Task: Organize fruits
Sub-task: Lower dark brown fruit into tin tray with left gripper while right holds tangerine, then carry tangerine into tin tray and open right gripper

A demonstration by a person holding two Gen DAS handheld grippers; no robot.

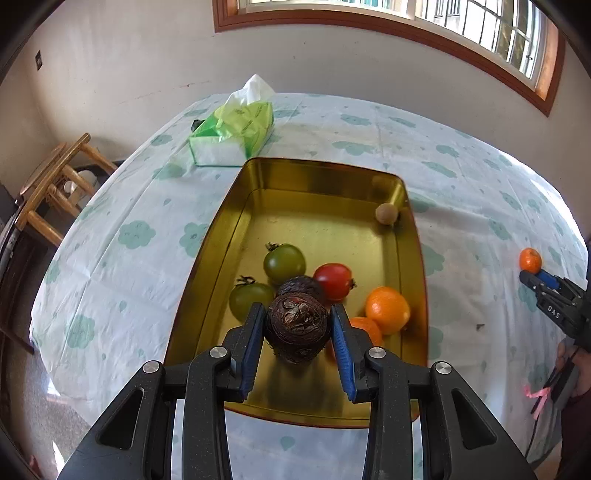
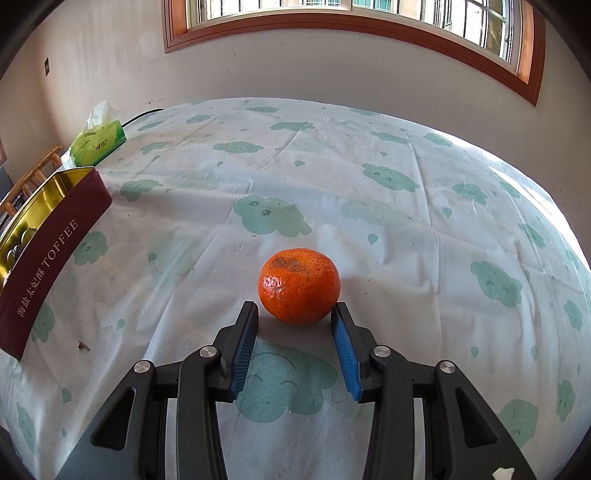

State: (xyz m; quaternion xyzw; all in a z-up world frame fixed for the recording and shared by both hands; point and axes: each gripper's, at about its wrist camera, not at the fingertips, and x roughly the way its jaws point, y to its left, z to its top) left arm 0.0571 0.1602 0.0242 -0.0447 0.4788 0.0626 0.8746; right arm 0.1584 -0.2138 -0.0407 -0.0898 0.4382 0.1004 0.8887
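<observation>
Between the blue pads of the left tool (image 1: 298,314) sat a dark brown, ridged fruit (image 1: 297,325), held over the near end of the gold tin (image 1: 221,236). The left pad touched its flank; whether the right pad touched as well I could not tell, for a thin gap seemed to show there. Its skin looked hard and scaly, so it probably gave grip enough, and it seemed light and stiff rather than soft. A hold across its widest girth looked soundest.

Inside the tin, from left to right, lay two green tomatoes (image 1: 284,263), a second dark fruit (image 1: 301,286), a red tomato (image 1: 333,280) and two oranges (image 1: 388,309), with a small tan ball (image 1: 386,213) in the far right corner. The tomatoes were likely soft and thin-skinned, so a dropped fruit could bruise them.

Further right, the right tool (image 2: 294,311) stood open on the bench (image 2: 406,221), its fingertips at either side of the near part of a lone mandarin (image 2: 299,285), holding nothing. The mandarin stood well apart from the tin. It looked light, pebbled and a little yielding, so a gentle pinch across its middle would probably serve; hard pressure might split the peel.

A pale cloth with green cloud prints covered the bench, creased in lines and likely a touch slippery. A green tissue pack (image 1: 236,129) lay beyond the tin, wooden chairs (image 1: 55,184) stood at the left, and a wood-framed window (image 2: 351,14) crossed the wall.
</observation>
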